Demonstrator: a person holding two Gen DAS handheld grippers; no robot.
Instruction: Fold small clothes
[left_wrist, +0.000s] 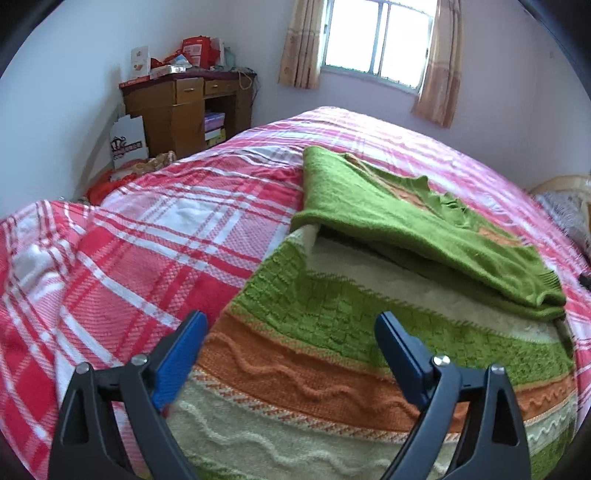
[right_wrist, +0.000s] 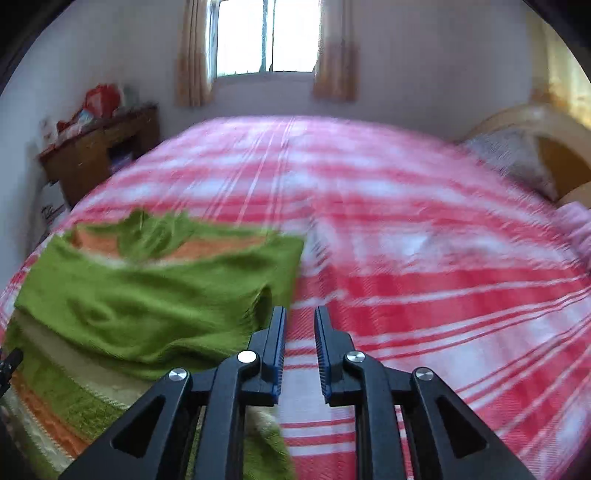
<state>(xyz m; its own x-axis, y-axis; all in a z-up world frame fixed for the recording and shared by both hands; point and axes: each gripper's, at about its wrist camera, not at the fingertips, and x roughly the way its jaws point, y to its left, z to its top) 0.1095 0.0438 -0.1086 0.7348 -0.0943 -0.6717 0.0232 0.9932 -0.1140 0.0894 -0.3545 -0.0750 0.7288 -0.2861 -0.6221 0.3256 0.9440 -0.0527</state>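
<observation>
A small knitted sweater (left_wrist: 332, 332) with green, orange and cream stripes lies on the bed. Its plain green upper part (left_wrist: 388, 221) is folded over the striped body. My left gripper (left_wrist: 291, 325) is open wide and empty, just above the sweater's near left edge. In the right wrist view the sweater (right_wrist: 155, 291) lies at the left. My right gripper (right_wrist: 300, 321) is empty, with a narrow gap between its jaws, just right of the sweater's edge over the bedspread. That view is motion-blurred.
The bed is covered by a red, pink and white plaid spread (left_wrist: 147, 240). A wooden desk (left_wrist: 184, 110) with boxes stands in the far left corner. A window with curtains (left_wrist: 373, 37) is behind. A pillow and headboard (right_wrist: 517, 155) are at the right.
</observation>
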